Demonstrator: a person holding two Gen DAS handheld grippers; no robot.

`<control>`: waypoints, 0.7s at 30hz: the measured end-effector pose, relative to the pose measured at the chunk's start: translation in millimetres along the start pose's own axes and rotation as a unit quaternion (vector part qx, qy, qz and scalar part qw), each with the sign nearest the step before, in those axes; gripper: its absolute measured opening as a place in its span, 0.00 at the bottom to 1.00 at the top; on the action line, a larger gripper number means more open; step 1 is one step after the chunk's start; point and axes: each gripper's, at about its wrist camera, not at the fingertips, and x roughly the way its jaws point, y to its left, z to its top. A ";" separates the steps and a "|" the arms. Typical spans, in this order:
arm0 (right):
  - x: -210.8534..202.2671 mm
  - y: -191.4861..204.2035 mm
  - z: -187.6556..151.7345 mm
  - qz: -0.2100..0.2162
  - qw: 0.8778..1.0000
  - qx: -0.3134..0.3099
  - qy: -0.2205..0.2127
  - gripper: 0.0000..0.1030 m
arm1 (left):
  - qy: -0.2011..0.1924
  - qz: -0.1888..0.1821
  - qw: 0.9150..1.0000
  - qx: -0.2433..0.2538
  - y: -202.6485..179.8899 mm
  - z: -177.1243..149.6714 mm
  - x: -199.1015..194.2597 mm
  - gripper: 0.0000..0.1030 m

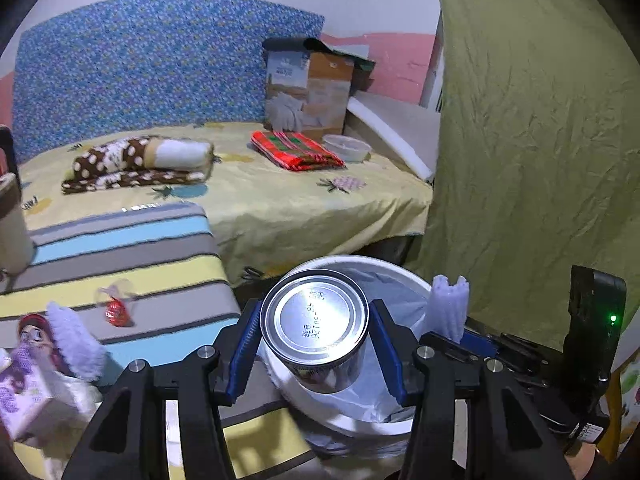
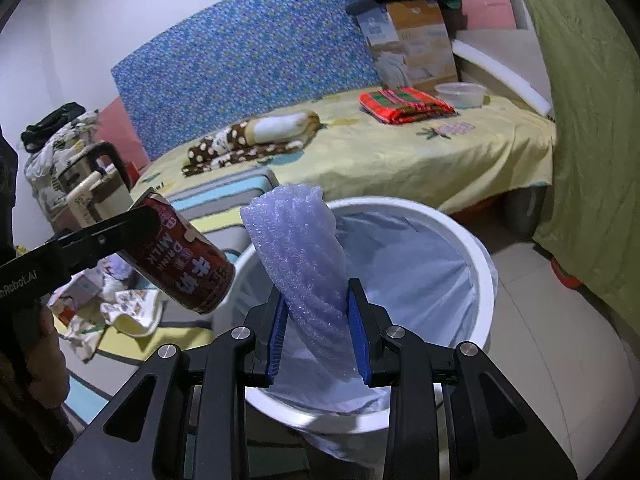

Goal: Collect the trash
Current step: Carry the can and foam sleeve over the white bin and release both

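My left gripper (image 1: pixel 316 344) is shut on a red milk drink can (image 1: pixel 314 322), its silver bottom facing the camera, held over the rim of the white bin (image 1: pixel 404 276). In the right wrist view the can (image 2: pixel 188 264) hangs tilted at the bin's left edge. My right gripper (image 2: pixel 316 340) is shut on a purple foam net sleeve (image 2: pixel 300 256), held upright over the white bin (image 2: pixel 476 264) lined with a pale bag. The sleeve (image 1: pixel 450 304) also shows in the left wrist view, at the bin's right side.
A striped mat (image 1: pixel 120 256) holds a red candy wrapper (image 1: pixel 116 312), another purple foam piece (image 1: pixel 76 340), a tissue pack (image 1: pixel 24 392) and crumpled paper (image 2: pixel 128 308). A kettle (image 2: pixel 92 188) stands at left. Behind are a bed (image 2: pixel 400 152) and a green curtain (image 1: pixel 532 140).
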 end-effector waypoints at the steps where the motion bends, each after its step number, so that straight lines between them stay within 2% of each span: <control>1: 2.7 -2.0 -0.3 0.001 1.000 0.003 0.005 0.33 | 0.008 -0.003 1.000 -0.001 -0.3 -2.8 6.6 0.52; 8: 8.3 -12.7 -5.3 -0.006 0.999 0.023 0.032 0.35 | 0.044 -0.019 0.999 0.002 -2.1 -17.7 32.8 0.52; 11: 8.7 -15.5 -7.3 -0.013 0.999 0.032 0.039 0.40 | 0.057 -0.022 0.998 0.004 -2.5 -21.1 38.2 0.52; 13: 6.3 -16.6 -8.8 -0.015 0.998 0.036 0.039 0.46 | 0.063 -0.022 0.998 0.006 -2.3 -23.7 41.3 0.52; 16: 4.0 -16.9 -9.8 -0.015 0.998 0.036 0.039 0.54 | 0.068 -0.022 0.997 0.006 -1.8 -26.3 43.7 0.52; 21: -1.5 -14.8 -11.6 -0.017 0.999 0.037 0.034 0.54 | 0.060 -0.017 0.998 0.016 -3.7 -27.6 37.3 0.52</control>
